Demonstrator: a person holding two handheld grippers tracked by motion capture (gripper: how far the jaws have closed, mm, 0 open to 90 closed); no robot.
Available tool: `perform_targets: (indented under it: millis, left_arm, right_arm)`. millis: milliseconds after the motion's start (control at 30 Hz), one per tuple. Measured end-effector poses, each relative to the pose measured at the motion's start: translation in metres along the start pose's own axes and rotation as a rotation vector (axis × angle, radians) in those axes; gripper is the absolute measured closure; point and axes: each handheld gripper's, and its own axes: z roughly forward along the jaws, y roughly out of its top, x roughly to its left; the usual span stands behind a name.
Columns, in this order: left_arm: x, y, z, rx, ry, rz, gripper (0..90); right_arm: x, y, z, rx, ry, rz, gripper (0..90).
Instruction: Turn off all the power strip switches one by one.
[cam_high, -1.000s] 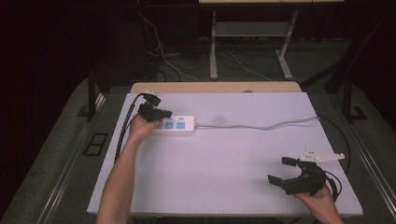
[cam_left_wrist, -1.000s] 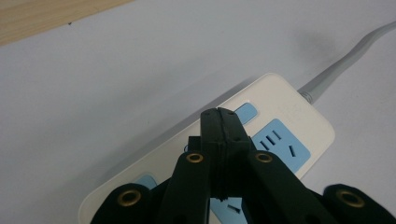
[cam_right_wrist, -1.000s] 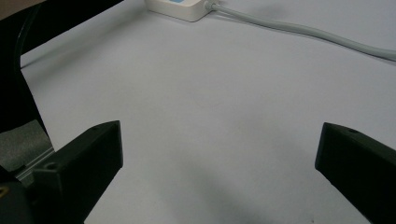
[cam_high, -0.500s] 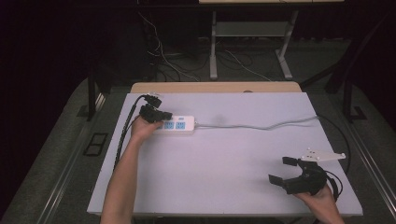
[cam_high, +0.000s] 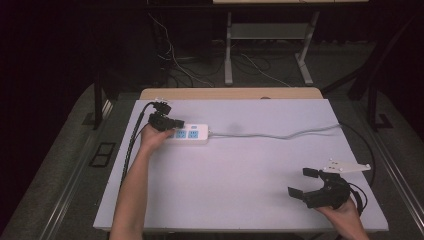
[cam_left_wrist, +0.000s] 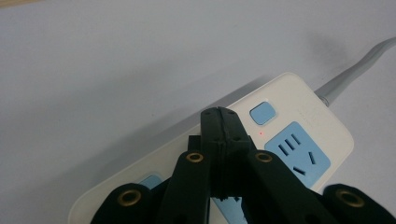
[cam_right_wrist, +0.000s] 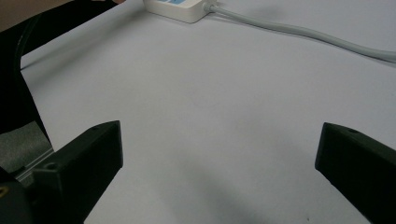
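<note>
High view shows the white worktop (cam_high: 240, 165) with the power strip (cam_high: 192, 134) lying flat toward ten o'clock, its long axis running from nine to three o'clock, and its grey cord (cam_high: 280, 135) trailing off toward three o'clock, to the worktop's edge. At the strip's nine o'clock end the left tongs (cam_high: 172, 124) rest over it, carried by the person's left hand (cam_high: 152, 137), whose forearm comes up from six o'clock. Left gripper view looks down along those tongs (cam_left_wrist: 218, 114): the two black jaws are pressed together with nothing between them, and their joined tip sits over the strip's white top (cam_left_wrist: 299, 100), just beside a small blue button (cam_left_wrist: 263, 112) at one o'clock from the tip; whether the tip touches the casing cannot be told. A tiny red light (cam_left_wrist: 260, 133) glows close to the tip, and a blue socket face (cam_left_wrist: 299, 153) lies at four o'clock from it. Toward five o'clock on the worktop in the high view, well apart from the strip, the right tongs (cam_high: 302, 183) are held in the right hand (cam_high: 345, 215), jaws spread wide and empty. Right gripper view shows those jaws (cam_right_wrist: 219, 158) standing far apart over bare worktop (cam_right_wrist: 210, 112), with the strip's end (cam_right_wrist: 177, 10) and cord (cam_right_wrist: 299, 33) far off at twelve o'clock
</note>
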Motion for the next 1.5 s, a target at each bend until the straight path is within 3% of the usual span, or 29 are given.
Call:
perform_targets:
  millis: [333,767,933,1100,1133,1200,1500]
  left_arm:
    - [0.0,0.0,0.002,-0.001,0.005,0.001,90.0]
    - [-0.008,0.001,0.001,0.013,0.057,0.055,89.7]
    - [-0.008,0.002,0.002,0.019,0.059,0.056,89.6]
    - [-0.007,0.004,-0.001,-0.004,0.061,0.028,89.4]
    - [-0.008,0.005,-0.002,0.016,0.079,0.053,89.4]
    - [-0.01,0.006,-0.003,0.026,0.082,0.063,89.4]
    - [-0.016,0.012,-0.012,-0.009,0.057,0.077,89.4]
  right_arm:
    - [0.0,0.0,-0.001,-0.005,0.003,-0.005,0.6]
    - [0.0,0.001,-0.001,-0.009,0.0,0.0,0.6]
    - [0.0,0.001,-0.002,-0.012,-0.001,0.003,0.6]
    - [-0.001,0.001,-0.001,-0.008,0.0,0.002,0.6]
    - [-0.001,0.001,-0.001,-0.007,-0.001,0.002,0.6]
    - [-0.001,0.001,-0.001,-0.009,-0.001,0.001,0.6]
    - [-0.002,0.001,-0.001,-0.011,-0.002,0.004,0.6]
